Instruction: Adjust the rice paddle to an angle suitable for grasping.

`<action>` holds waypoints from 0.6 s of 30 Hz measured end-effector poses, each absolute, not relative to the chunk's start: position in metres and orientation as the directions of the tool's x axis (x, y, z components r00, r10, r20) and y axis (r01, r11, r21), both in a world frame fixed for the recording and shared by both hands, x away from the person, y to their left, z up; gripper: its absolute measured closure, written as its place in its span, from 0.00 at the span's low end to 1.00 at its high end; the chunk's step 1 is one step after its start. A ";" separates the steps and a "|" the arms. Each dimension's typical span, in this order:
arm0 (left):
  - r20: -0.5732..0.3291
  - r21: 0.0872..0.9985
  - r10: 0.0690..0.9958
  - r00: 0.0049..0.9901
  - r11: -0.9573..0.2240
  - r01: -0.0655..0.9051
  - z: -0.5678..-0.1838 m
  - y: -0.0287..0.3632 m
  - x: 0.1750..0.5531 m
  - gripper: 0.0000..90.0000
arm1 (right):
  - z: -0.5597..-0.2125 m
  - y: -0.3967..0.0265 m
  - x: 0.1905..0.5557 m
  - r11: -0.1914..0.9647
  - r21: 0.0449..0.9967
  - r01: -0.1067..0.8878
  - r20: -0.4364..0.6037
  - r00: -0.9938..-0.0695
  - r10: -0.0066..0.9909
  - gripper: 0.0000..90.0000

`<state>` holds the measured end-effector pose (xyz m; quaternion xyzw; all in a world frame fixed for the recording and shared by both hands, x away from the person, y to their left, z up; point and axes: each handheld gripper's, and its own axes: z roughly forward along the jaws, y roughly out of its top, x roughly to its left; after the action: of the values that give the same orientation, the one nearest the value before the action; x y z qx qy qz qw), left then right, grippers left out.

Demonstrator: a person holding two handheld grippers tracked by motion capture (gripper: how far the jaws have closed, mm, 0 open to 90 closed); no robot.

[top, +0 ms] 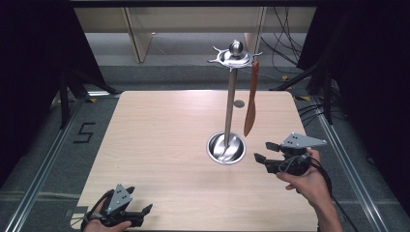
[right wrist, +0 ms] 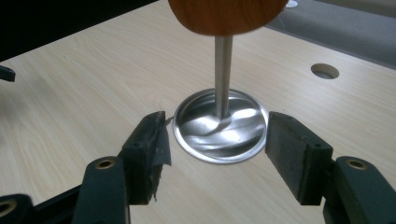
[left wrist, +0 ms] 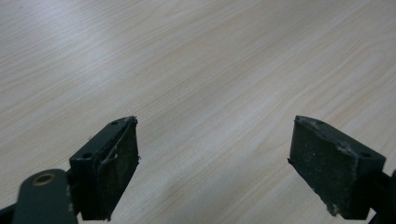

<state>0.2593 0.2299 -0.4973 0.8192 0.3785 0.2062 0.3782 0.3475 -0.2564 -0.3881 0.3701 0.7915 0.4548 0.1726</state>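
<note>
A wooden spatula (top: pixel 250 104) hangs from a hook on the steel utensil stand (top: pixel 231 104), at about two o'clock on the table (top: pixel 159 145). The right gripper (top: pixel 263 151), jaws wide and empty, sits low at the stand's three o'clock. The left gripper (top: pixel 140 212) rests open at seven o'clock. A clean withdrawal probably means backing straight away, clear of the dangling blade.

Black "5" marked on floor (top: pixel 83 132).
</note>
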 end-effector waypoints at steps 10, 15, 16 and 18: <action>0.043 0.770 0.792 0.609 -0.415 0.485 -0.499 0.229 0.261 0.17 | -0.407 -0.257 0.347 0.337 0.823 0.457 0.081 -0.681 0.727 0.44; 0.061 0.776 0.786 0.616 -0.425 0.465 -0.499 0.229 0.261 0.17 | -0.417 -0.256 0.345 0.339 0.810 0.479 0.093 -0.675 0.732 0.43; 0.065 0.766 0.783 0.619 -0.436 0.472 -0.499 0.230 0.260 0.17 | -0.421 -0.255 0.344 0.356 0.799 0.484 0.087 -0.679 0.729 0.43; 0.064 0.770 0.778 0.625 -0.436 0.465 -0.499 0.229 0.260 0.17 | -0.424 -0.255 0.343 0.357 0.800 0.482 0.082 -0.677 0.731 0.43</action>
<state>0.2598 0.2289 -0.4988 0.8209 0.3787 0.2105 0.3720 0.3434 -0.2546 -0.4242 0.3742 0.8107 0.4260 0.1460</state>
